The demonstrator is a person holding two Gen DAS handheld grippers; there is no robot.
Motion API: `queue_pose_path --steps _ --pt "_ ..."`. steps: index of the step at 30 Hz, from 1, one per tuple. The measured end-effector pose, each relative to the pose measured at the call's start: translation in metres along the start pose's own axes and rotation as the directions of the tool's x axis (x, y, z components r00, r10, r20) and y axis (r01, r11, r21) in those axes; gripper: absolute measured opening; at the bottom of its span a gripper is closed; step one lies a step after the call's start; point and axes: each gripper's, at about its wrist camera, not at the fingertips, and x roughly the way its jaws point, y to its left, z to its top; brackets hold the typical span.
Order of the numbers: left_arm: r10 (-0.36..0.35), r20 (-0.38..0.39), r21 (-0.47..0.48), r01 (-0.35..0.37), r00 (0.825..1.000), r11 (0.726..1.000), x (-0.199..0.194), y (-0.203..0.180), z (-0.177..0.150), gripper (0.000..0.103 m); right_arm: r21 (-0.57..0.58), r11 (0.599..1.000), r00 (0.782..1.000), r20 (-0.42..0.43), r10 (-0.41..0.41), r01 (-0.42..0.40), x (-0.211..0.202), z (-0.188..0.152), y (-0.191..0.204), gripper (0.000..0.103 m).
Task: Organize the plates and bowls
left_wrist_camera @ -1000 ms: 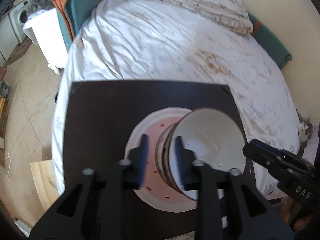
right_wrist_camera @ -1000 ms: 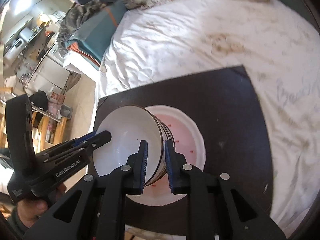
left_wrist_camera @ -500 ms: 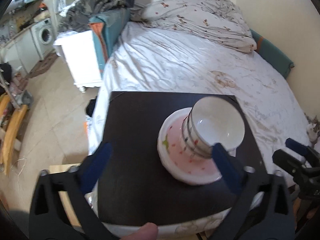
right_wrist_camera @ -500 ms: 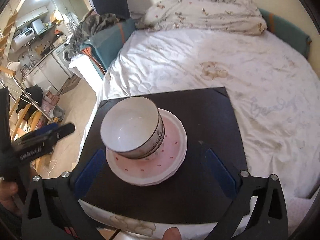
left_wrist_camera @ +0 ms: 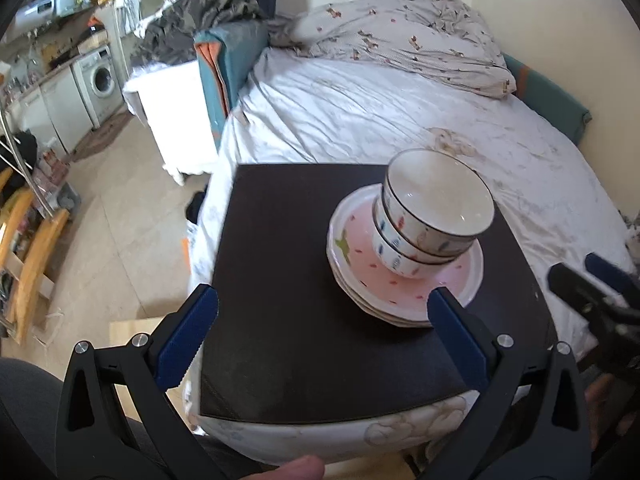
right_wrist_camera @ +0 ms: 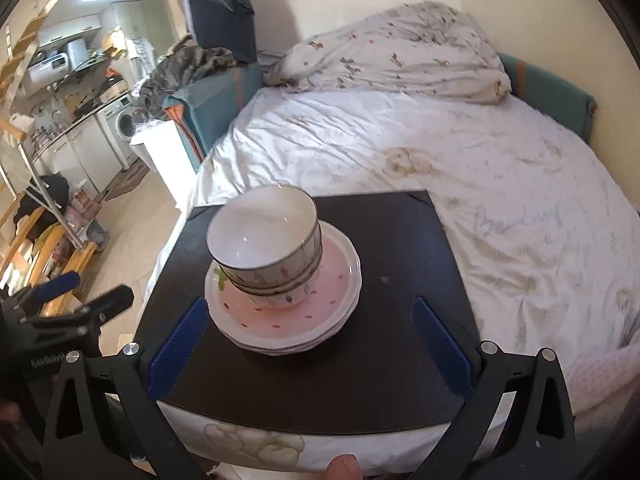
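Spread across the near corner of a bed with rumpled white sheets [left_wrist_camera: 400, 112] is the dark mat [left_wrist_camera: 288, 264] I am working on, with a kitchen and washing machine [left_wrist_camera: 102, 80] off across the floor. On that mat sits everything the task concerns: nested bowls [left_wrist_camera: 436, 216], two or three by their rims, rest inside the top pink-speckled plate [left_wrist_camera: 400, 280] of a short plate stack [right_wrist_camera: 280, 316], all in one pile toward the middle of the mat. My left gripper [left_wrist_camera: 324, 332] has its blue pads spread wide with nothing between them, well short of the pile; my right gripper [right_wrist_camera: 312, 344] is the same, jaws fully apart and empty, the plates lying beyond its fingertips. Both sets of jaws have just been opening. I judge the stacking step finished, with both hands clear. No loose dish shows on the mat, so the next move, if any, is only to check the bowls sit level and centred.
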Motion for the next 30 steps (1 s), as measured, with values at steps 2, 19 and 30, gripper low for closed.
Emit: queue_pose_path --steps 2,19,30 --pt "0.004 -0.007 -0.007 -0.004 1.0 1.0 0.006 0.001 -0.002 0.103 -0.007 1.0 1.0 -0.014 -0.016 0.016 0.006 -0.005 0.001 0.103" --pt "-0.034 -0.083 -0.008 0.033 0.996 0.999 0.027 -0.005 -0.008 0.103 -0.038 0.997 0.996 -0.059 -0.064 0.061 0.028 -0.01 0.009 0.103" --pt "-0.032 -0.073 -0.017 0.031 0.997 0.999 0.025 -0.004 -0.006 0.103 -0.056 0.995 0.995 -0.05 -0.081 0.078 0.027 -0.01 0.012 0.103"
